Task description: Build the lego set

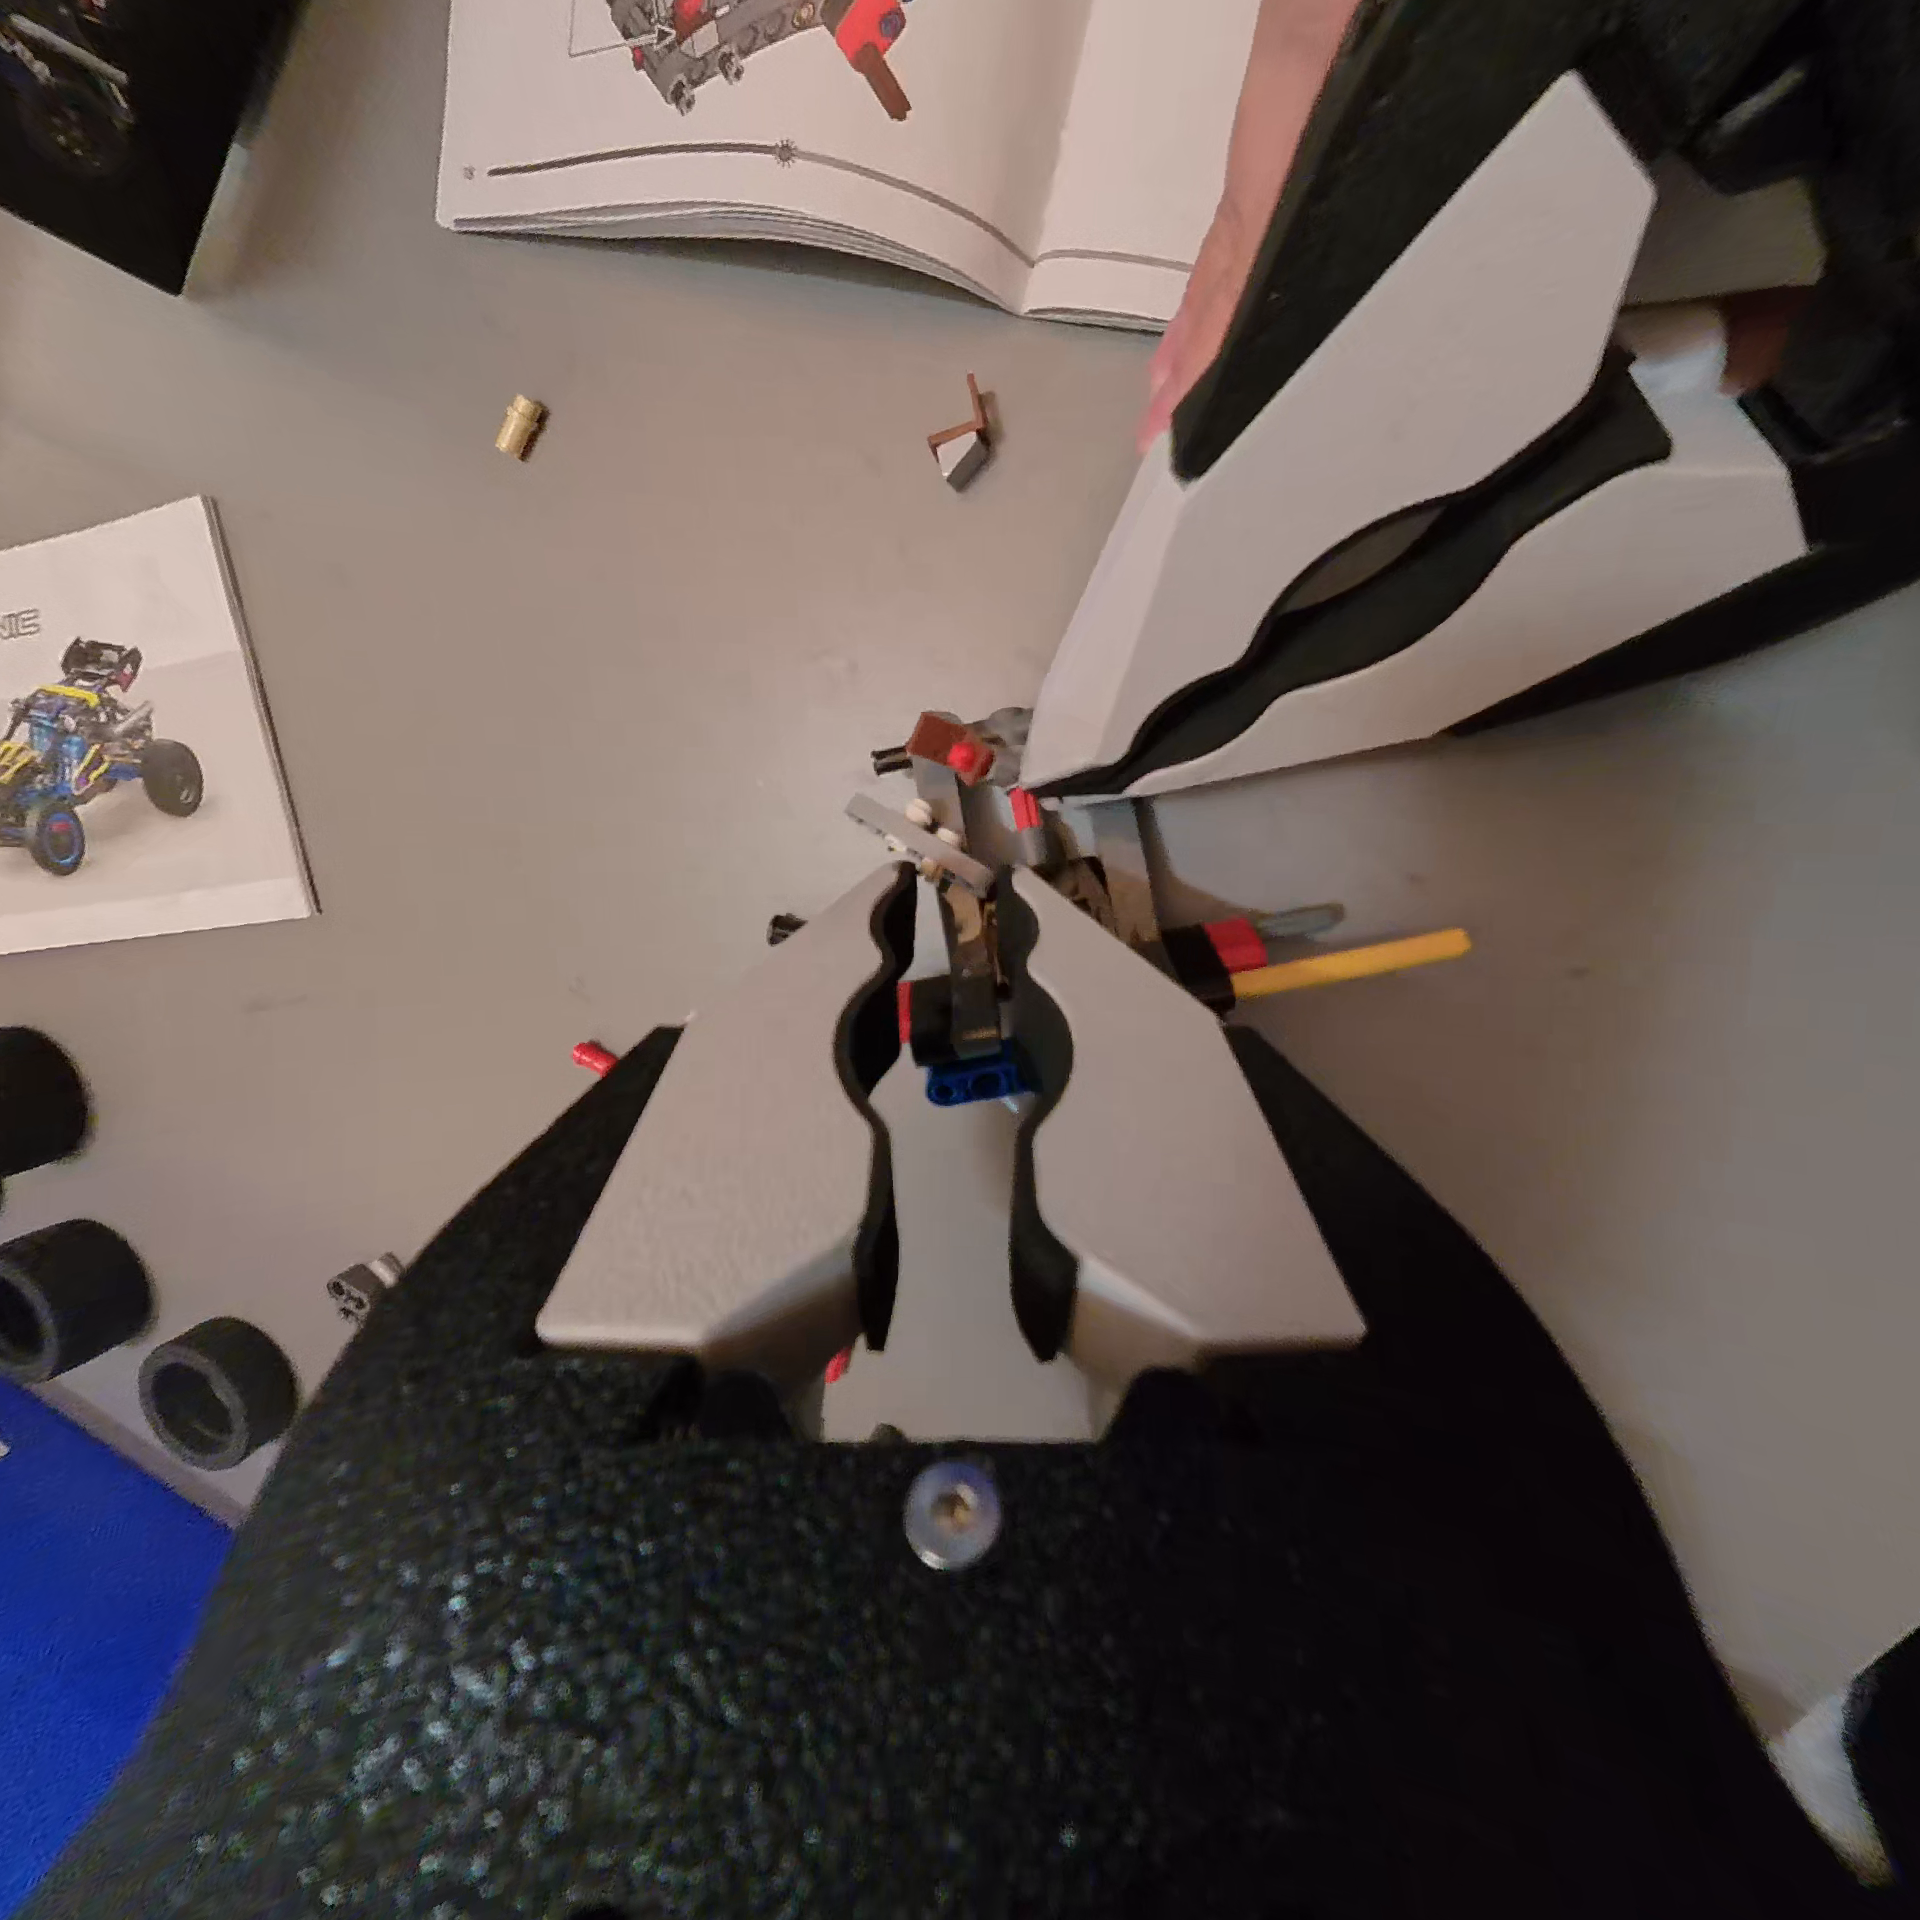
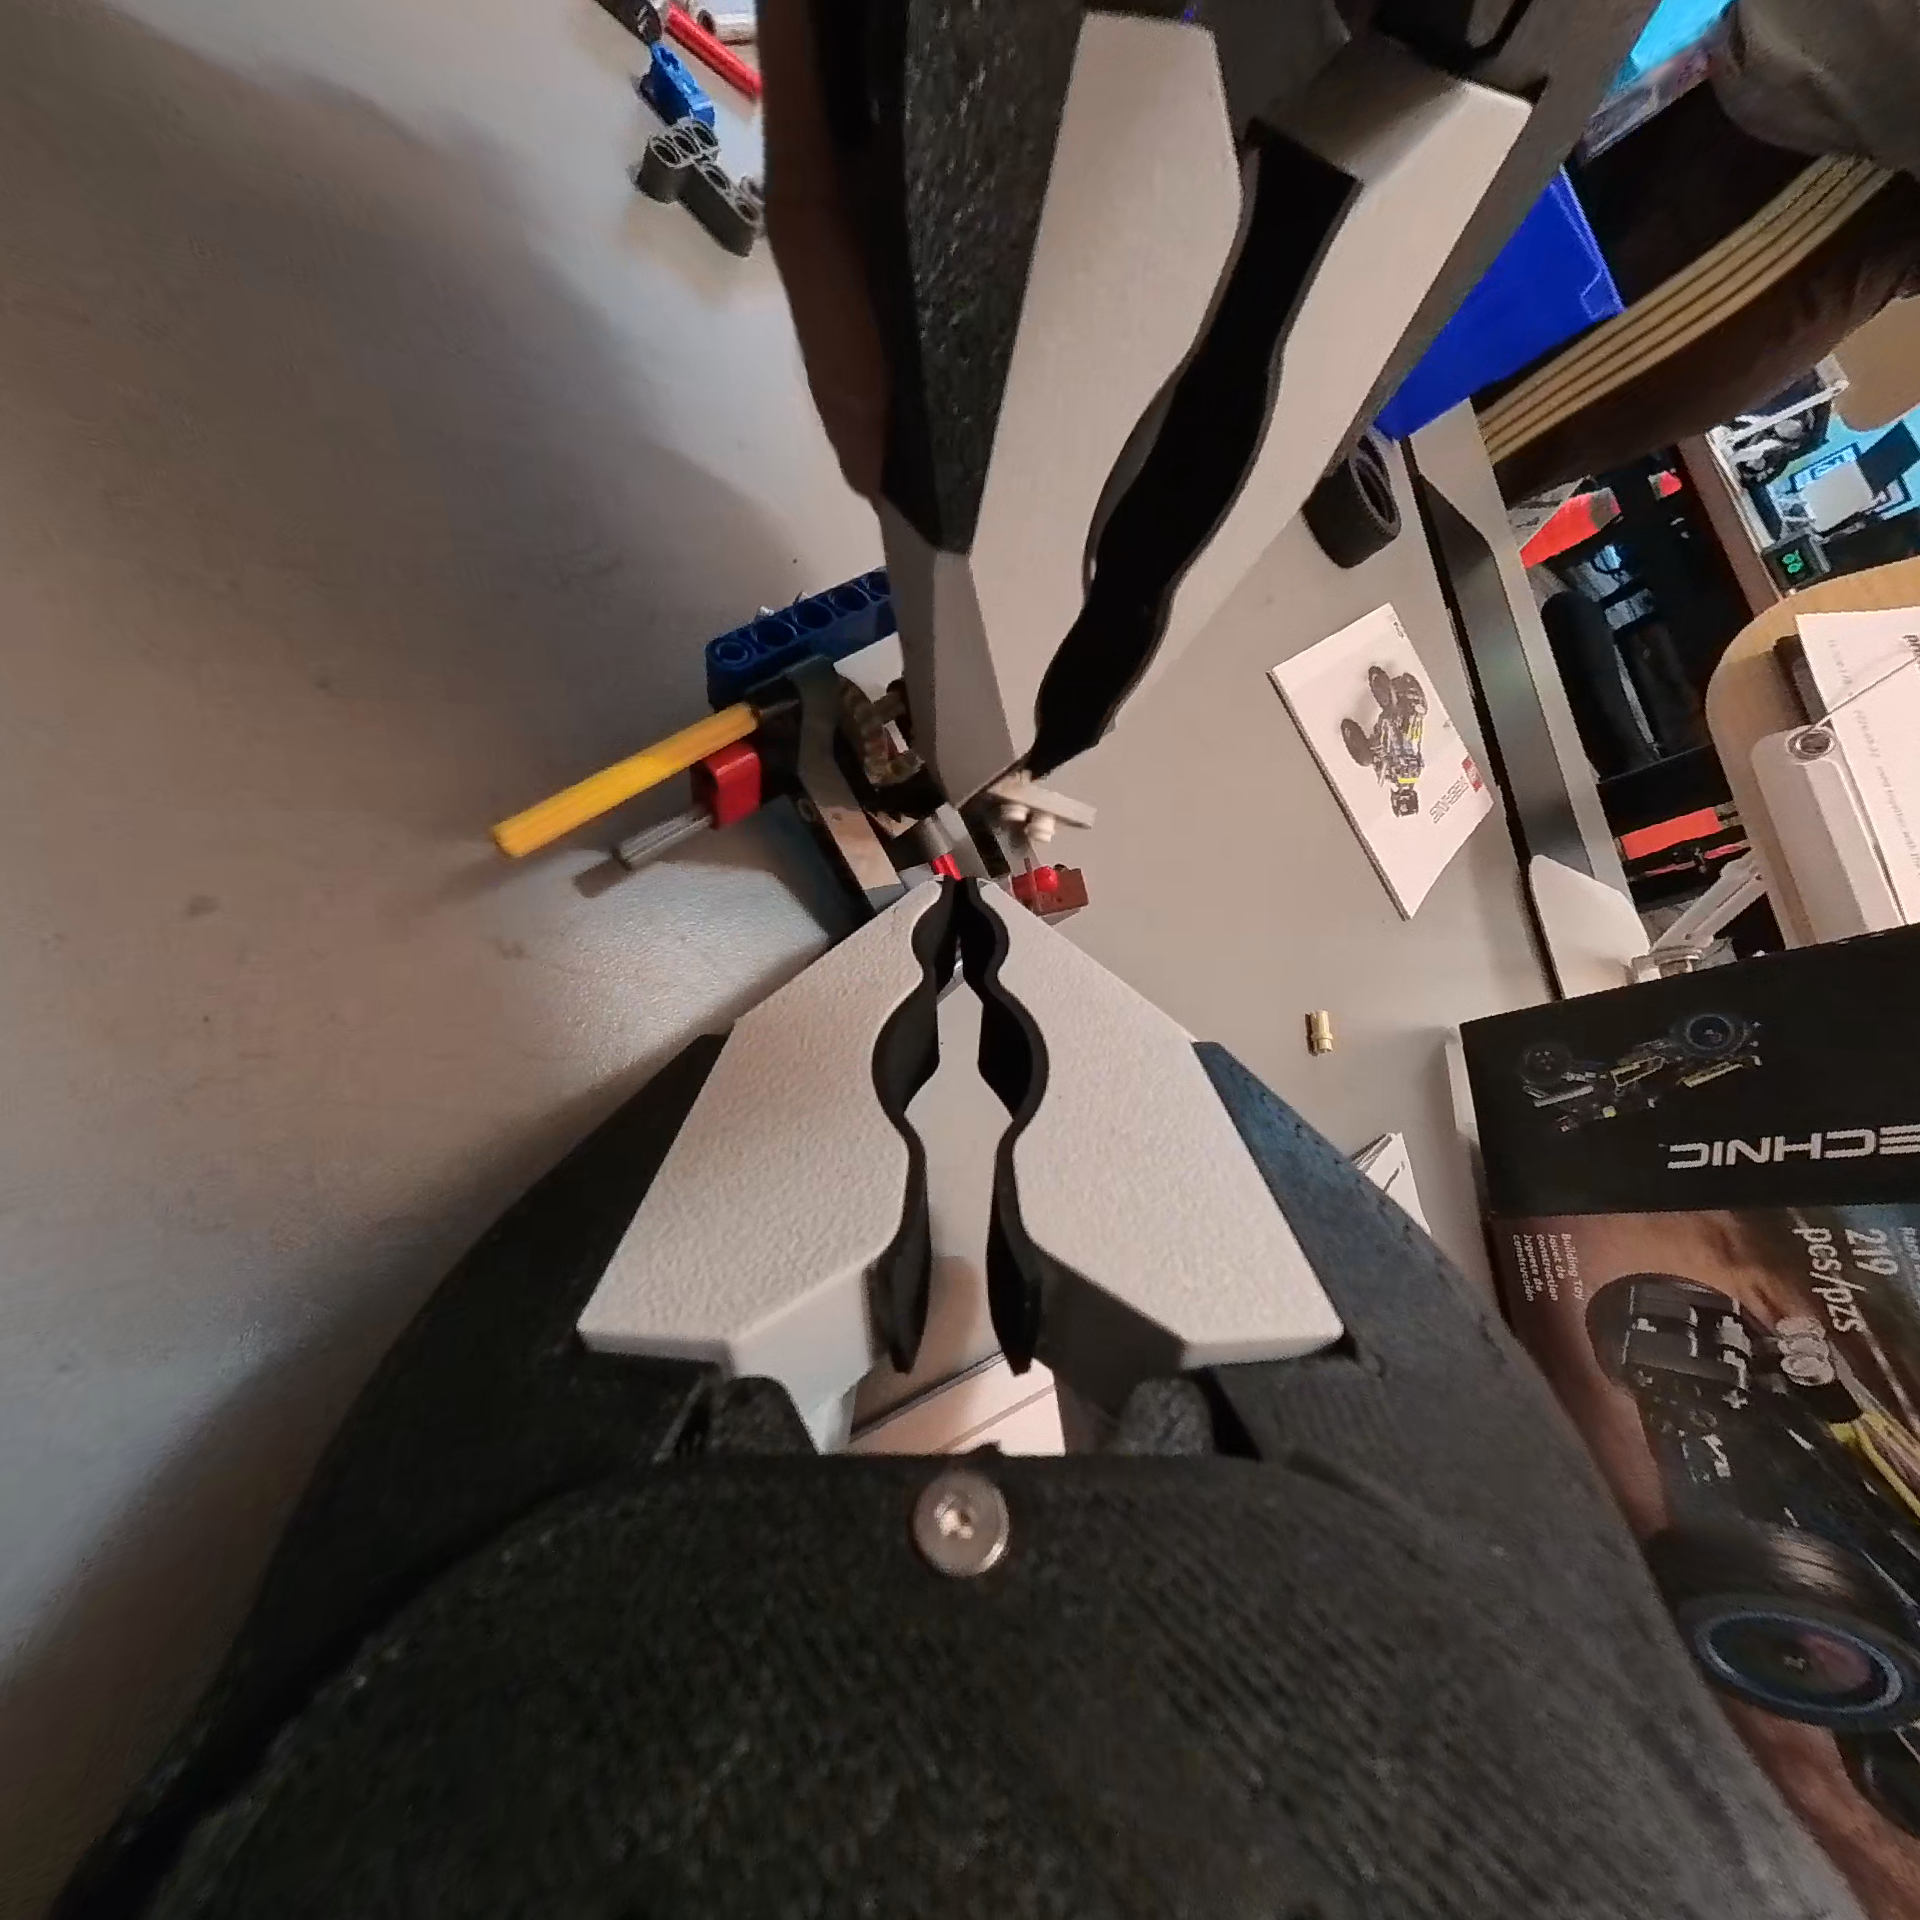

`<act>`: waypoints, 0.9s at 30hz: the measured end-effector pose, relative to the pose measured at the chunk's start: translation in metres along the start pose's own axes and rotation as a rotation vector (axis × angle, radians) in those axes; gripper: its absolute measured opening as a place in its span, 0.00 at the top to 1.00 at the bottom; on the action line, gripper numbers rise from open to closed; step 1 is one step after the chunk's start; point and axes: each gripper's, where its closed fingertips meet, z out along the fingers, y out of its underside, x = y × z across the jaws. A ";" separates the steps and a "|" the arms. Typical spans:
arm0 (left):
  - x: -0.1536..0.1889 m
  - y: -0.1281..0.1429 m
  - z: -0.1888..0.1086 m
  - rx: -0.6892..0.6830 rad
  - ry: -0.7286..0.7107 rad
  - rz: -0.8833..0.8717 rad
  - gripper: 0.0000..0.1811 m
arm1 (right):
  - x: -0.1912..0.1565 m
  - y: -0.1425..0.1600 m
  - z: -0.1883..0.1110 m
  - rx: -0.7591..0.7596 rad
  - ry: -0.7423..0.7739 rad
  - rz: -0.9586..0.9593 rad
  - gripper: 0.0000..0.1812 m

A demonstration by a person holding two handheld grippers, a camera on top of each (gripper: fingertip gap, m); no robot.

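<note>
Your left gripper [image 1: 961, 904] is clamped on the half-built lego assembly [image 1: 971, 831], which sits on the grey table [image 1: 623, 644]; your right gripper [image 2: 961, 894] pinches a small red pin [image 2: 943, 864] on it. Keep the left hold firm and press the pin straight, not twisting.

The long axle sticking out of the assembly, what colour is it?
Yellow. The axle shows best in the right wrist view.

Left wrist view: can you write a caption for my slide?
Two grippers, left and right, pinch a half-built lego model on a grey table.
</note>
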 end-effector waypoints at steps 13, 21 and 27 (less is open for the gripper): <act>-0.011 0.002 -0.011 0.359 0.267 -0.176 0.93 | 0.003 -0.009 -0.007 0.056 0.024 -0.058 0.97; 0.017 -0.027 -0.077 0.796 0.803 -0.306 0.93 | 0.038 -0.044 -0.051 0.360 0.144 -0.059 0.82; 0.051 -0.039 -0.094 0.802 1.093 -0.279 0.93 | 0.022 -0.062 -0.061 0.459 0.064 -0.088 0.87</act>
